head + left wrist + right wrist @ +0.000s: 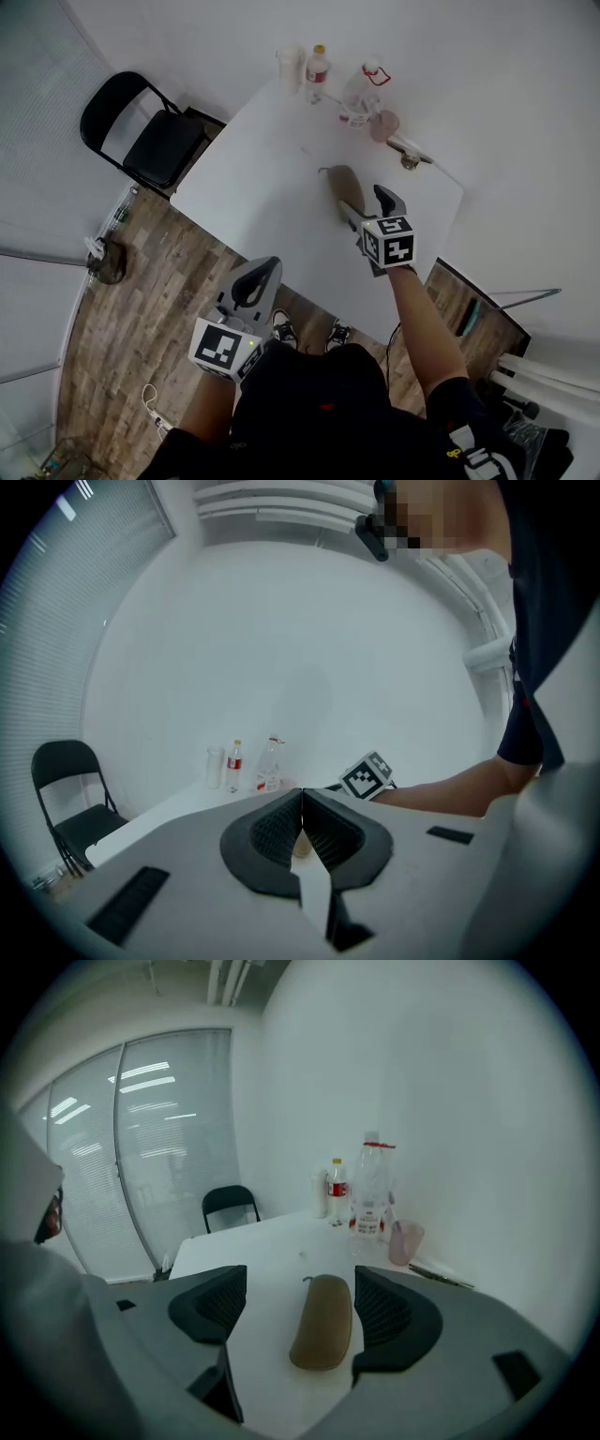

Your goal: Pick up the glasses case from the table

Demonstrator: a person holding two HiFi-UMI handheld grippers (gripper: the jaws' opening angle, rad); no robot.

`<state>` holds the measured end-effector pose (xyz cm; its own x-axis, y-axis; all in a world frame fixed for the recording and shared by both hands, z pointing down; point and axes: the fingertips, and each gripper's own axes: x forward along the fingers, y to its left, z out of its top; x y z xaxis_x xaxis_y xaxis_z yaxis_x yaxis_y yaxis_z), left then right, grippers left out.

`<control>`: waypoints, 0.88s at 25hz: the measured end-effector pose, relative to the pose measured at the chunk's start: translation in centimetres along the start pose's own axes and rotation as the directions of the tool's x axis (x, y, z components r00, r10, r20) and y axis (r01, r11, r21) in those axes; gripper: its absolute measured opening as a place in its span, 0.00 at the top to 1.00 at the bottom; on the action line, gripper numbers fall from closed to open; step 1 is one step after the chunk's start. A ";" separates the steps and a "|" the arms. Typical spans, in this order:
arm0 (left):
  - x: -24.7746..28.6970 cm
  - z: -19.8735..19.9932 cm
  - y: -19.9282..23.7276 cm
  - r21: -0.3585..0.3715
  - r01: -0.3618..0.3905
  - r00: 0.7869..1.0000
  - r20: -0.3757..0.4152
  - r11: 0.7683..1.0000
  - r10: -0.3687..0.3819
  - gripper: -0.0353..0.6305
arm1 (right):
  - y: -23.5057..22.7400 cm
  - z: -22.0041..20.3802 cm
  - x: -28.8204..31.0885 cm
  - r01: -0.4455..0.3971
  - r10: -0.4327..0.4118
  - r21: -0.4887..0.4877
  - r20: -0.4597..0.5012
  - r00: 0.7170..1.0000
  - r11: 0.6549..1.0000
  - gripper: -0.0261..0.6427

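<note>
Right gripper [300, 1302] has jaws apart, lined up on the case [322, 1321] lying flat on the table [272, 1251], left gripper [302, 819] jaws together; risk: the right pad, nearer the case, likely shoves it askew on closing.

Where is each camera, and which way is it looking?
Head view: on the person's head, looking down at the table, left gripper, right gripper, both arms.
Left gripper view: on the left gripper, facing the far wall over the table; shut jaws, right arm.
Right gripper view: on the right gripper, facing the case between its open jaws.
Shared: both gripper views show the bottles and chair.
</note>
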<state>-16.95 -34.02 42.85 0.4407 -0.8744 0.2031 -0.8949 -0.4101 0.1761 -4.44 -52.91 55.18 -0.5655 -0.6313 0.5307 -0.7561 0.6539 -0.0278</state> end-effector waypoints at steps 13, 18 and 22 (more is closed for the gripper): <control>-1.6 -5.0 4.6 -0.070 -0.089 0.995 -0.045 0.994 0.086 0.92 | -3.8 -9.5 11.8 0.037 -0.063 -0.076 -0.382 0.922 0.996 0.41; -2.8 -5.6 6.3 -0.089 -0.119 0.992 -0.051 0.989 0.115 0.92 | -3.9 -10.9 13.4 0.059 -0.071 -0.041 -0.446 0.892 0.997 0.39; -3.0 -6.2 7.4 -0.091 -0.156 0.987 -0.056 0.984 0.151 0.92 | -4.3 -11.1 14.0 0.080 -0.071 0.000 -0.458 0.886 0.997 0.39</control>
<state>-24.50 -32.84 49.50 0.3039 -0.9102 0.2814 -0.9423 -0.2437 0.2295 -5.44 -59.97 72.10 -0.2965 -0.4148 0.8602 -0.7989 0.6013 0.0146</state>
